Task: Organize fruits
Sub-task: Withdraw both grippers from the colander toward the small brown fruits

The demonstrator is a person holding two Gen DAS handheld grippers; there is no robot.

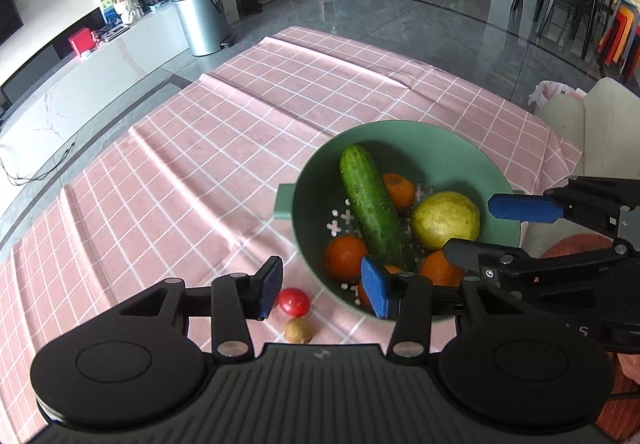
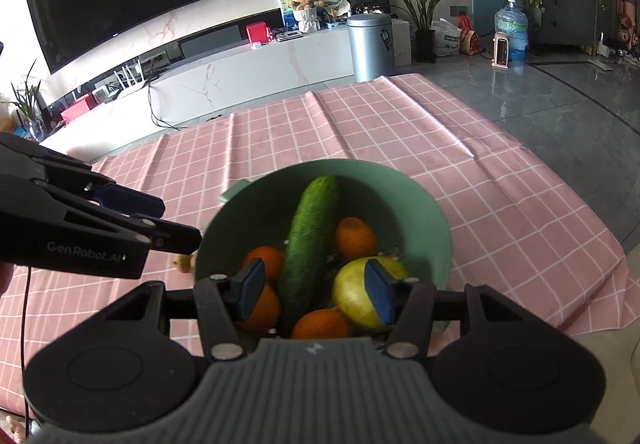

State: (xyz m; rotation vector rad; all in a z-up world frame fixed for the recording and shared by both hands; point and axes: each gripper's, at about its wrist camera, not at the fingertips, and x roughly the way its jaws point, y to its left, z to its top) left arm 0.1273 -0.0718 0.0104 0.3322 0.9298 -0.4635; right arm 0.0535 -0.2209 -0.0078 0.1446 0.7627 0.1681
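Beside the green colander (image 1: 472, 148) on the pink cloth (image 1: 200, 148) — cherry tomato (image 1: 294, 301) and small tan fruit (image 1: 298, 330) left outside. Left gripper (image 1: 322, 288) open, empty; right gripper (image 2: 314, 294) likewise, above cucumber (image 2: 312, 244), oranges, pear (image 2: 356, 298). Best to straddle the tomato squarely, squeeze gently. Tan fruit's kind unclear — partly hidden.
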